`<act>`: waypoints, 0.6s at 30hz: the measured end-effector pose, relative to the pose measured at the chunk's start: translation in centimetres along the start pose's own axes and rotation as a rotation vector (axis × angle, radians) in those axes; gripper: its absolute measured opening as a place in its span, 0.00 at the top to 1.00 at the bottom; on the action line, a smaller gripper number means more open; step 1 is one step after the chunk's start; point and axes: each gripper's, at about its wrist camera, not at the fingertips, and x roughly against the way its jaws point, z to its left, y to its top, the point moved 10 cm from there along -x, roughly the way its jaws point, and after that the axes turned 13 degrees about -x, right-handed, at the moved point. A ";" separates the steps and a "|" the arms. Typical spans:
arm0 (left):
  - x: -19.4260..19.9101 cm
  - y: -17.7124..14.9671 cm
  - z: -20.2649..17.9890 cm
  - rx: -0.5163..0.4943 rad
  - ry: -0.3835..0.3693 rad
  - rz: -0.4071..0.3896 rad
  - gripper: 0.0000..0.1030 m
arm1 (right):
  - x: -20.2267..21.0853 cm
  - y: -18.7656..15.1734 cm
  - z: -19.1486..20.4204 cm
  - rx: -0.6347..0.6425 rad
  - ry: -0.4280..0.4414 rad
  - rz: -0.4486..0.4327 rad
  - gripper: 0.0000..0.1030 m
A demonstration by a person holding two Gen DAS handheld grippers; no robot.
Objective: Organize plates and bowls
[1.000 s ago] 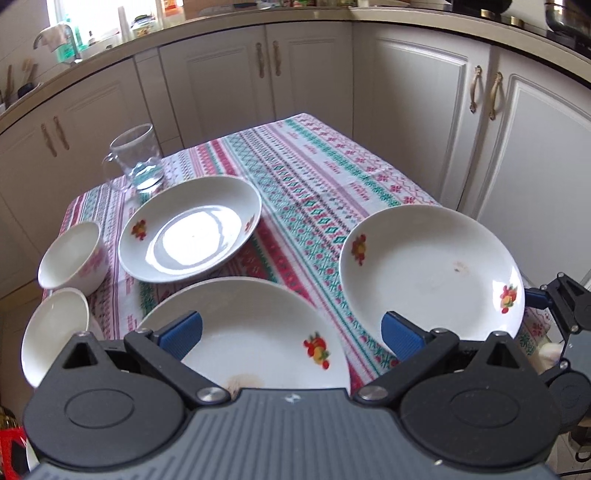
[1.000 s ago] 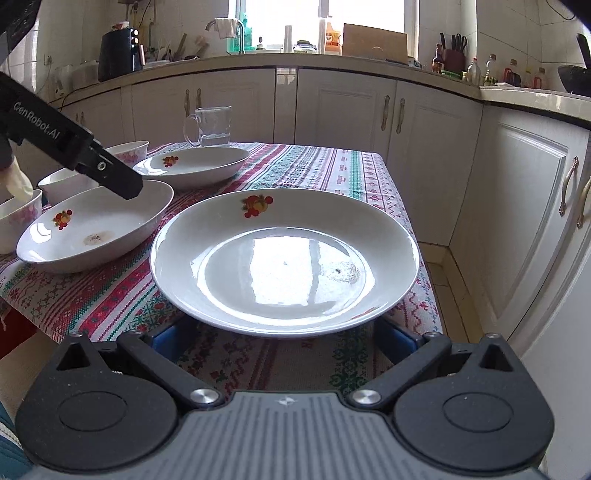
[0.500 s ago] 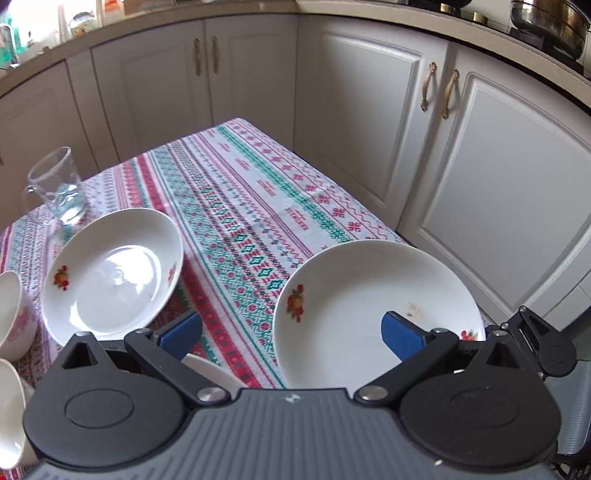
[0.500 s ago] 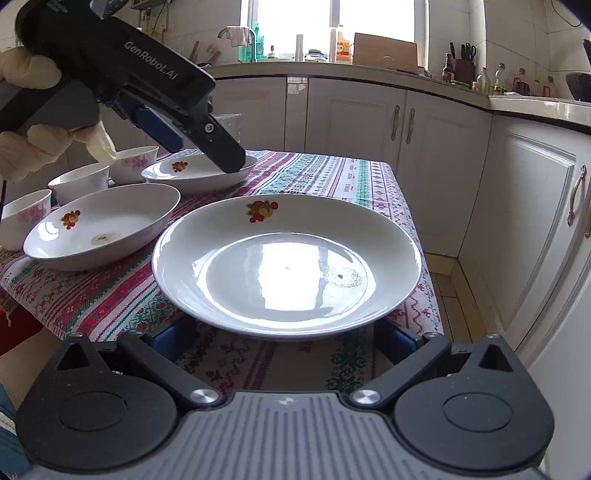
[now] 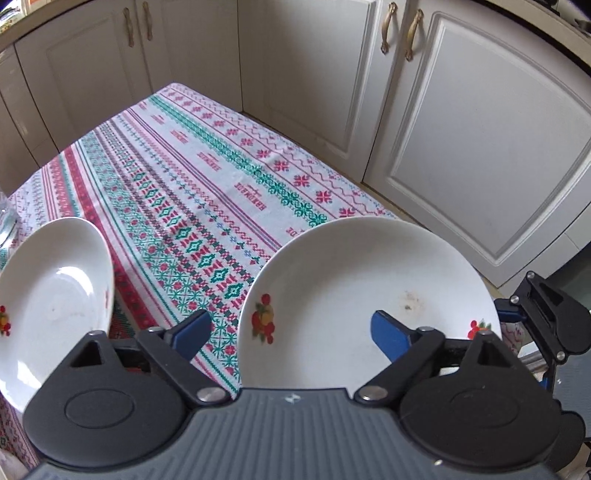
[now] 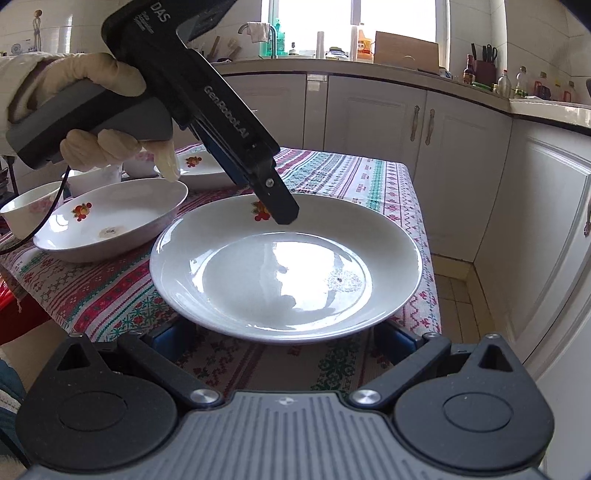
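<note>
Left wrist view: white ceramic plate with red fruit decals at lower right of frame, on patterned tablecloth. Left gripper closing astride the plate's near rim, pads not yet pressing. Likely stiff, glossy, slippery, breakable; best pinched at the rim. Right gripper spread wide beneath the plate's overhanging edge.

Home kitchen. Cream panelled cabinets with brass handles run under a countertop. Sink tap at the window, bottles and knife block along the counter. Table under a patterned tablecloth.
</note>
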 end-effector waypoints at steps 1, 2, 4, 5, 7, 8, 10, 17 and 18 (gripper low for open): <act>-0.3 0.1 0.0 0.000 -0.014 0.007 0.20 | 0.0 0.0 0.0 0.000 0.003 0.000 0.00; -0.6 0.1 0.0 0.003 -0.025 0.013 0.22 | 0.0 0.0 0.0 0.002 0.005 0.001 0.00; -1.1 0.3 0.0 -0.005 -0.036 0.024 0.29 | 0.0 0.1 0.0 0.004 0.008 0.004 0.00; -1.2 0.4 0.0 -0.010 -0.037 0.027 0.31 | 0.0 0.1 -0.1 0.005 0.008 0.006 0.00; -1.5 0.6 0.1 -0.018 -0.047 0.032 0.34 | -0.1 0.1 -0.1 0.007 0.009 0.009 0.00; -1.6 0.7 0.1 -0.019 -0.054 0.035 0.34 | -0.1 0.2 -0.1 0.008 0.010 0.010 0.00; -1.8 0.8 0.2 -0.022 -0.065 0.045 0.38 | -0.1 0.2 -0.1 0.009 0.011 0.013 0.00; -2.2 0.9 0.4 -0.049 -0.119 0.077 0.40 | -0.2 0.2 -0.1 0.013 0.017 0.013 0.00; -2.2 0.9 0.4 -0.057 -0.133 0.084 0.40 | -0.2 0.2 -0.1 0.014 0.019 0.013 0.00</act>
